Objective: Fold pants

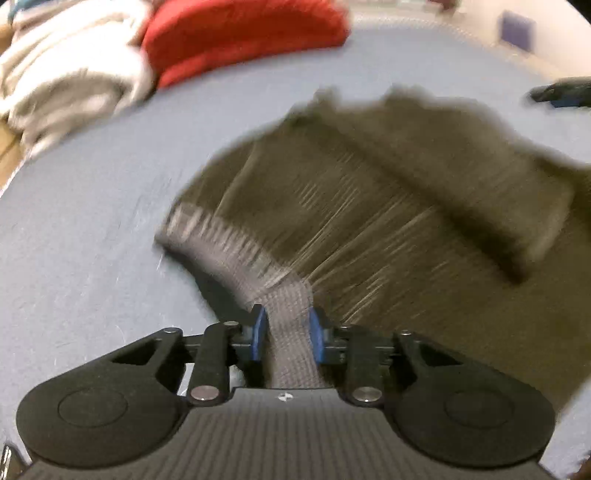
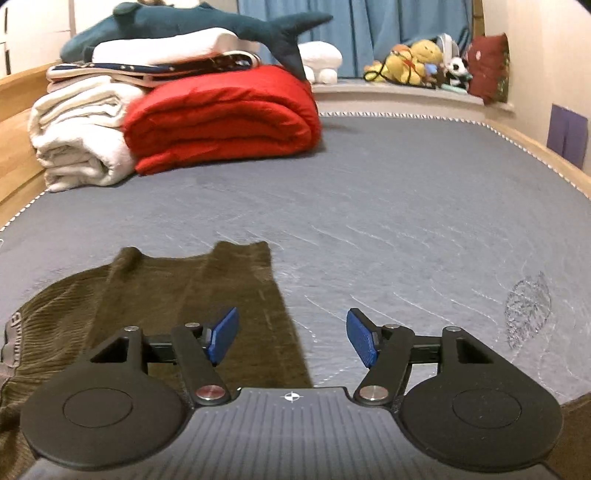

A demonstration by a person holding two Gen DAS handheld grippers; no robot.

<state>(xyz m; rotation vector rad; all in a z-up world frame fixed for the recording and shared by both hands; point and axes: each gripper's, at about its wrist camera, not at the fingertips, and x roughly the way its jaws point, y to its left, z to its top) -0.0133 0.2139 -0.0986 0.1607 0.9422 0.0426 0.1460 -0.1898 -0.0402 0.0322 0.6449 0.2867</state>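
The olive-brown corduroy pants (image 1: 388, 206) lie spread on the blue-grey mattress (image 2: 369, 206) of a wooden-framed bed, the legs laid side by side and reaching away from the cameras. The left wrist view is smeared by motion blur, but the grey elastic waistband (image 1: 288, 332) is plain enough — it runs up between the blue pads (image 1: 258, 332) of the left claw (image 1: 287, 334), and both pads press against it, so this claw is clenched on the waistband at the near end of the garment.

The right claw (image 2: 291, 341) hangs low above the mattress with its blue pads (image 2: 221, 336) spread well apart and nothing between them — released. Its left finger sits over the edge of one pant leg, its right finger over bare mattress just beside the cloth. The hems of the legs end a little way ahead of it.

At the far left of the bed a folded red blanket (image 2: 225, 118) rests against a folded cream blanket (image 2: 77, 136), with more folded linens and a plush shark (image 2: 184, 26) stacked on top. Stuffed toys (image 2: 417, 62) line the windowsill below blue curtains (image 2: 388, 29). A scuffed patch (image 2: 528, 314) marks the mattress to the right.
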